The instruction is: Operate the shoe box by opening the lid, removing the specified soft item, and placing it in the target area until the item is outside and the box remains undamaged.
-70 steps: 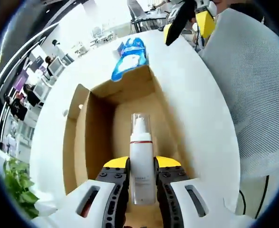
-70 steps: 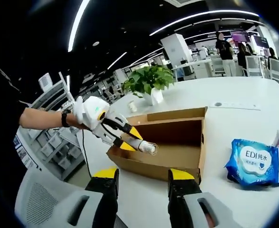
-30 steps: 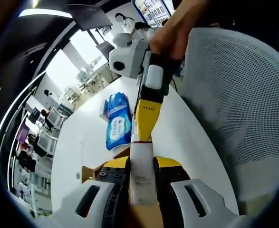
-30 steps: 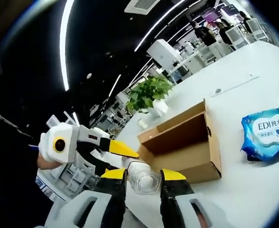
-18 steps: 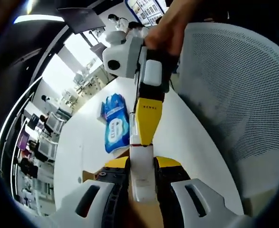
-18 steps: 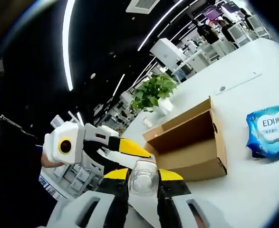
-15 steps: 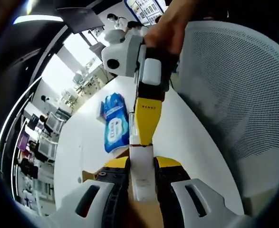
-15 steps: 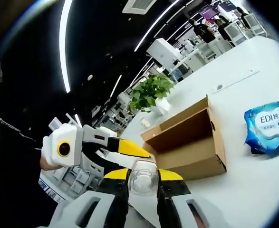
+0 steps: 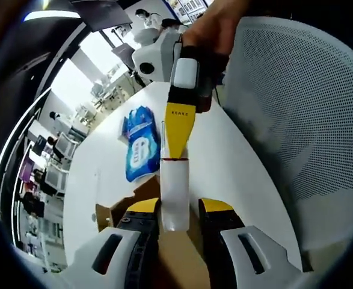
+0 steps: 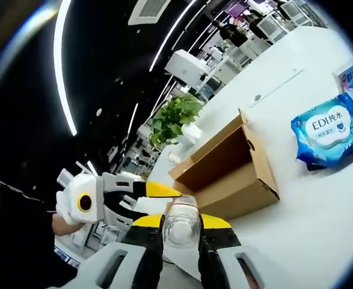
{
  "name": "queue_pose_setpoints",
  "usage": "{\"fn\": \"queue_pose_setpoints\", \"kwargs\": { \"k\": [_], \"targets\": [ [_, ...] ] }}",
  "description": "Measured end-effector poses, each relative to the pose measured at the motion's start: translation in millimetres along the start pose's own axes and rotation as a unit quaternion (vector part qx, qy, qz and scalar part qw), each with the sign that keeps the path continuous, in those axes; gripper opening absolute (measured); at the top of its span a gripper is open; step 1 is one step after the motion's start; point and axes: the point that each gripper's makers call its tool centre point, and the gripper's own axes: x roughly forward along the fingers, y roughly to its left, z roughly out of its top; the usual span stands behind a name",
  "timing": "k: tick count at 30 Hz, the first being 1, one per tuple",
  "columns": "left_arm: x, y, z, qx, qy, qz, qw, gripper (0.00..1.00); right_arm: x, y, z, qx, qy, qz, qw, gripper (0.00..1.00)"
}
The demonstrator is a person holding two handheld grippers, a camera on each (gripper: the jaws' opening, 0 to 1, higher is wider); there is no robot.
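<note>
Since the earlier frame, left gripper [image 9: 177, 212] jaws stand slightly parted beside the bottle [image 9: 175, 192]; right gripper [image 10: 181, 224] clamps its cap end, cardboard box [image 10: 230, 171] ahead.

A: Was the bottle [image 9: 175, 192] fully shown?
B: No; the right gripper [image 9: 177, 129] covered its top.
A: And the box [image 9: 141, 195]?
B: Partly hidden by jaws (interior unseen).

Bottle [image 9: 175, 186]: smooth white plastic, clear glossy cap. Box [image 10: 233, 171]: matt brown cardboard. Wipes pack [image 10: 329, 129]: glossy blue film. Counter [image 10: 320, 198]: smooth white. Chair [image 9: 302, 114]: grey mesh.
</note>
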Motion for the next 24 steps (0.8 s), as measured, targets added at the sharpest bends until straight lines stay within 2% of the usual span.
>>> {"fn": "queue_pose_setpoints", "kwargs": {
  "k": [6,11,14,17,20,22,24],
  "targets": [
    [-5.4,-0.4,-6.1,-0.102,-0.025,0.009,0.9944,0.29,-9.0,-5.1,4.3,0.000,-0.005,-0.006,1.0000,0.17],
    [-10.6,4.9,-8.4,-0.190,-0.055,0.023,0.9799,0.31,-14.7,-8.8,5.8,0.002,-0.010,-0.012,0.9999,0.17],
    [-13.9,11.4,-14.4,-0.239,-0.066,0.038,0.9679,0.33,-18.2,-11.0,6.6,-0.003,-0.012,-0.018,0.9998,0.17],
    [-16.8,14.8,-19.7,-0.270,-0.070,0.048,0.9590,0.34,-21.7,-12.3,8.6,-0.002,-0.017,-0.021,0.9996,0.17],
    [-21.3,19.2,-25.4,-0.323,-0.086,0.059,0.9407,0.35,-25.6,-13.2,10.9,-0.003,-0.020,-0.024,0.9995,0.17],
    [-23.1,20.5,-31.1,-0.347,-0.085,0.067,0.9316,0.35,-28.5,-13.9,12.0,-0.004,-0.021,-0.026,0.9994,0.17],
    [-24.7,22.2,-37.5,-0.377,-0.089,0.077,0.9185,0.36,-31.2,-14.6,12.9,-0.006,-0.022,-0.027,0.9994,0.17]
  ]
}}
